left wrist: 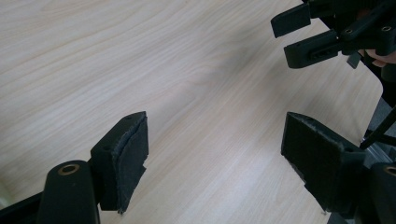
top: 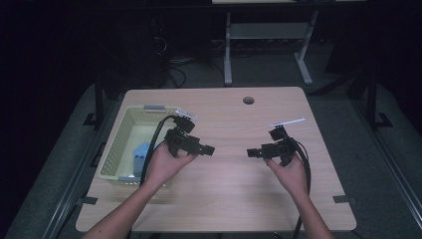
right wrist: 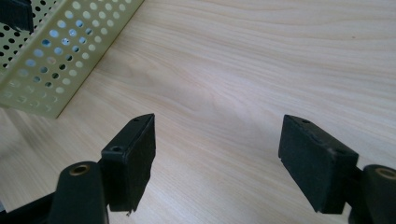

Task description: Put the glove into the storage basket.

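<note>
So both tools were held just over the wooden table [top: 234, 124], tips facing each other with bare wood between them. The left tool [top: 208, 149] and right tool [top: 251, 152] both had jaws spread wide, gripping nothing. The yellow perforated basket [top: 115, 137] sat at the table's left edge, right behind the left hand [top: 164, 164], with a blue thing [top: 141, 152] inside.

The high view is dim and somewhat soft: the room around the table [top: 234, 184] sinks into near black, and only the pale wooden top is moderately lit. Both gripper views are brighter and evenly lit, with sharp wood grain and faint, diffuse shadows. The near black pads [left wrist: 135, 154] look slightly soft, without glare.
</note>
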Tool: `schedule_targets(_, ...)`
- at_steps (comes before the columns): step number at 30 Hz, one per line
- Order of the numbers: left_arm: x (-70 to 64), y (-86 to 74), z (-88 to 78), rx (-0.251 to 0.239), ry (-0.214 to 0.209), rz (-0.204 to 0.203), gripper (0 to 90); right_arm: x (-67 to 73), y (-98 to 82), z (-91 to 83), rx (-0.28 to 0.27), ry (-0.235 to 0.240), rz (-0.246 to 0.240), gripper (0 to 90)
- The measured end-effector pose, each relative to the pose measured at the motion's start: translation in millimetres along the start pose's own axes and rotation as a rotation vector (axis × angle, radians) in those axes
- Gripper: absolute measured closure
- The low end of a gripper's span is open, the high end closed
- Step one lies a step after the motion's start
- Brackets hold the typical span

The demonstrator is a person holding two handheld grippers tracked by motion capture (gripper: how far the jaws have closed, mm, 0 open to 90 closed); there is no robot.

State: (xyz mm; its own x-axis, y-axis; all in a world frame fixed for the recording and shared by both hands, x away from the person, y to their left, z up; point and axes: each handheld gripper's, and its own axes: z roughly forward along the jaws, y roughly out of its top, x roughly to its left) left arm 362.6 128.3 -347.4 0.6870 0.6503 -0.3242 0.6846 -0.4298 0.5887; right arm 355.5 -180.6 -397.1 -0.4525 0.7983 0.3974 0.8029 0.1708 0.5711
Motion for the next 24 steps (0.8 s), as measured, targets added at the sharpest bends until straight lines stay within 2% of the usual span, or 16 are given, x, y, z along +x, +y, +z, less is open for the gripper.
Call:
schedule_targets(13, -10.3, 0.6, 15.3, -0.01, -0.013, 0.023, 23.0, -17.6, -14.3, -9.0, 0.001, -0.017, 0.025, 27.1)
schedule_targets(24, -17.4, -8.6, 35.9, -0.012, -0.044, 0.022, 23.5, -37.9, -33.5, -18.7, -0.016, -0.02, 0.057, 26.8)
